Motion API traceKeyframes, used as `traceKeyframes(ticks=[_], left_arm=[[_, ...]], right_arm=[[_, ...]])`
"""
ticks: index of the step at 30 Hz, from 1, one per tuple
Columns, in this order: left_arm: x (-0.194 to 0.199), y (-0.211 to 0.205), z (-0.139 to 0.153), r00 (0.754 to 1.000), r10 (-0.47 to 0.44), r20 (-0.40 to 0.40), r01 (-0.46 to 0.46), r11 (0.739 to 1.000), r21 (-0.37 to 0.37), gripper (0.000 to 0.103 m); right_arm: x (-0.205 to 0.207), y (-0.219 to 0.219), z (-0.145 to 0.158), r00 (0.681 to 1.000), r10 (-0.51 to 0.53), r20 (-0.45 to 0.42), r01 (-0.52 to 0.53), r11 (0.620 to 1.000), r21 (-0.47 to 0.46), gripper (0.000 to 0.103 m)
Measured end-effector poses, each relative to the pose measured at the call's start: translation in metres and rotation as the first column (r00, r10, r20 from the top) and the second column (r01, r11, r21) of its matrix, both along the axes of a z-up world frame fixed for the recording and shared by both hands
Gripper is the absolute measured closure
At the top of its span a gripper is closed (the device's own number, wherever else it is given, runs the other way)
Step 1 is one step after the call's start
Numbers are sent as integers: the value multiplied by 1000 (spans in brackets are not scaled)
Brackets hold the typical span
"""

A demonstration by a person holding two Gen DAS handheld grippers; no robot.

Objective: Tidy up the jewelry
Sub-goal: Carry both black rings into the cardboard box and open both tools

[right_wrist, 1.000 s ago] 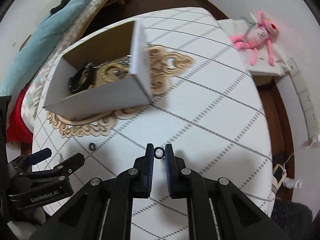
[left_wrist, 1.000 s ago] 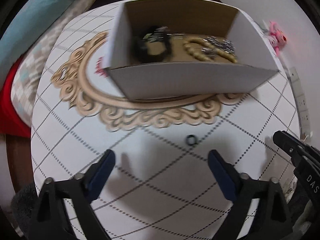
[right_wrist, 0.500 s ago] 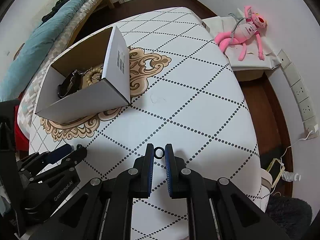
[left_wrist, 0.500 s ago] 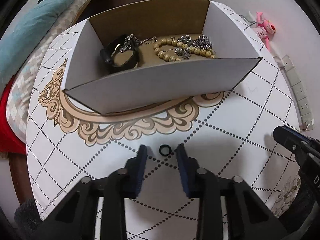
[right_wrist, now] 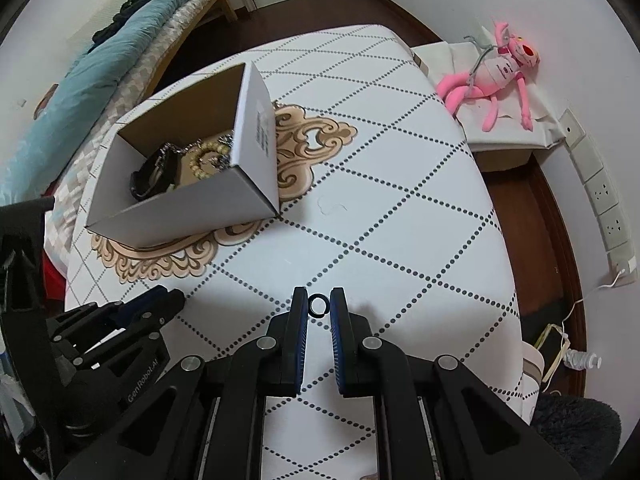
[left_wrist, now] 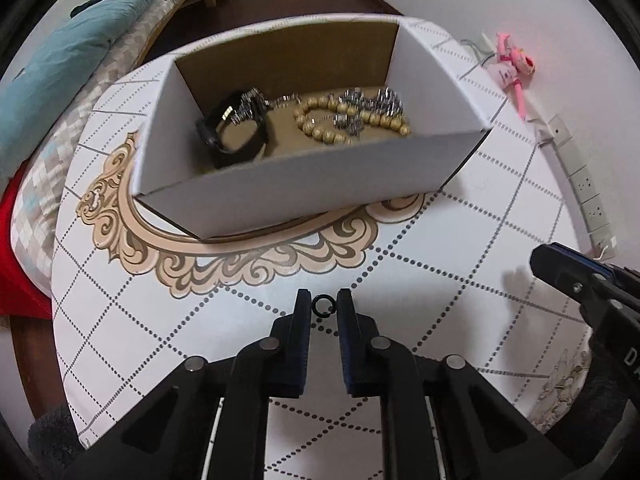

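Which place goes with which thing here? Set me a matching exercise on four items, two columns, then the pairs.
Things:
1. black ring
2. beaded bracelet
3. pink plush toy
4. cardboard box

Places:
a. on the table's ornate pattern
b. between the left gripper fingertips
c. on cloth beyond the table's far corner
d. inside the box, on its right

Pairs: 1-b, 2-d, 3-c, 4-a

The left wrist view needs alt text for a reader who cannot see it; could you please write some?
The left hand-held gripper pinches a small black ring above a white patterned tabletop. Beyond stands an open white cardboard box holding a black band, a tan bead bracelet and silver chains.
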State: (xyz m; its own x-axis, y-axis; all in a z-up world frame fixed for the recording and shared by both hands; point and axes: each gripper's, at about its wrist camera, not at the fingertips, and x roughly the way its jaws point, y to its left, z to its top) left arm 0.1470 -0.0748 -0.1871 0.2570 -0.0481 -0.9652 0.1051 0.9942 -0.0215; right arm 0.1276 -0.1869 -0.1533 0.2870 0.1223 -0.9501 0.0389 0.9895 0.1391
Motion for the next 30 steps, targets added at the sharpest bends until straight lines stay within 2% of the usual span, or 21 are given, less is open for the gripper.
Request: traceKeyframes(ticks=[6,9,12,16,19,22,24,28,30], left_arm=[[2,22,50,998,32,57,-27,996,-88,93],[19,37,67,996,74,50,-66,986,-150,93],[38,48,78,994,95,58,-84,983,-163,93],[67,56,78,995,98,36,-91,983,-161,93],[86,59,67,995,102,-17,-103,985,-142,91],[98,63,59,994,107,-36,-110,986,-124,91],[103,66,57,992,117,-48,-122,987,-108,86],[105,69,62,990,139,-22,-140,988,-63,41],[104,72,63,989,150,-9,-150,987,-51,39]], right_arm=[[5,9,29,998,20,54,-23,998,51,91],[18,17,47,995,31,91,-40,994,98,91],[39,29,58,992,46,117,-61,990,124,91],[77,48,61,990,86,116,-101,987,129,91],[101,57,53,990,124,74,-132,984,118,91],[120,66,39,988,154,3,-153,983,103,91],[126,68,33,985,168,-28,-165,983,84,91],[129,62,31,986,161,-38,-158,985,73,90],[127,57,33,988,149,-31,-147,987,66,84]])
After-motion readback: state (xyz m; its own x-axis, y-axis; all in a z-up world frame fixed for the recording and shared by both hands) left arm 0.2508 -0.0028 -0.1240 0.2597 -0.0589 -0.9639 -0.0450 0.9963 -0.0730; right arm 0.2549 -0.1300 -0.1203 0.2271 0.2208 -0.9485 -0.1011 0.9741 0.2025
